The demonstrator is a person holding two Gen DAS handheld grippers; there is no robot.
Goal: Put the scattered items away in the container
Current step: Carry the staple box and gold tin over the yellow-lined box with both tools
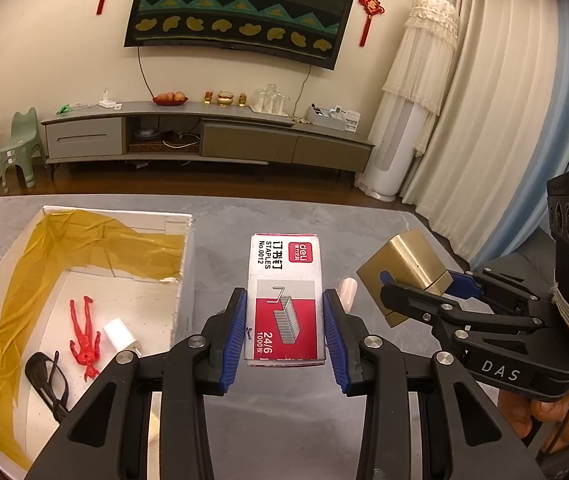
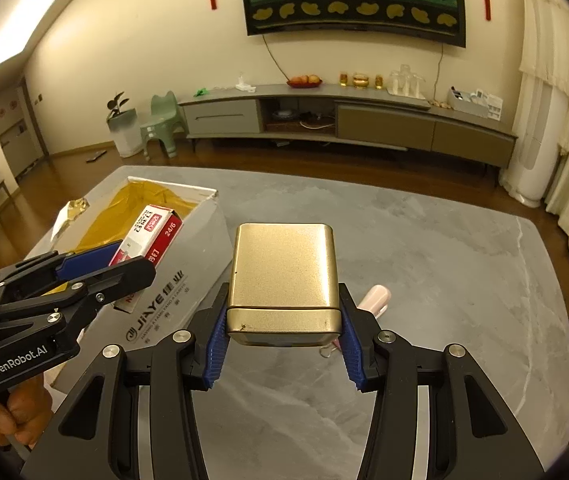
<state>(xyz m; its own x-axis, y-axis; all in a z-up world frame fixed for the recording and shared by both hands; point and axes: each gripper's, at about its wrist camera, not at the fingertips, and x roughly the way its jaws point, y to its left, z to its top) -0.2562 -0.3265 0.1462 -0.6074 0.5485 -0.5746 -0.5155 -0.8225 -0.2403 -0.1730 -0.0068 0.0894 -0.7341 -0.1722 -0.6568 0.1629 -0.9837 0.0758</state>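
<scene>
Both grippers loaded, both lifted clear of the desk (image 2: 424, 248).

Left gripper (image 1: 284, 322): pads clamped on the long sides of the staple box (image 1: 283, 296). Box long axis runs straight ahead along the fingers, brand end away from the camera. In the right view it hangs near the box rim, tilted up toward the far wall, roughly at the near wall of the container (image 2: 164, 292); whether it is fully over the opening I cannot tell.

Right gripper (image 2: 283, 334): pads clamped on the sides of the gold tin (image 2: 284, 268), gripped at the lid end. Tin long axis also runs forward along the fingers, body end away. It sits right of the container, over bare desk.

Done so far, judging by contents: red figure (image 1: 84, 334), glasses (image 1: 46, 380) and a small white piece (image 1: 118, 334) lie on the container floor beside gold lining.

Left: drop the staple box, then the tin. A pink item (image 2: 372, 300) lies on the desk just beyond the right gripper, part hidden; it looks like the last loose thing.
</scene>
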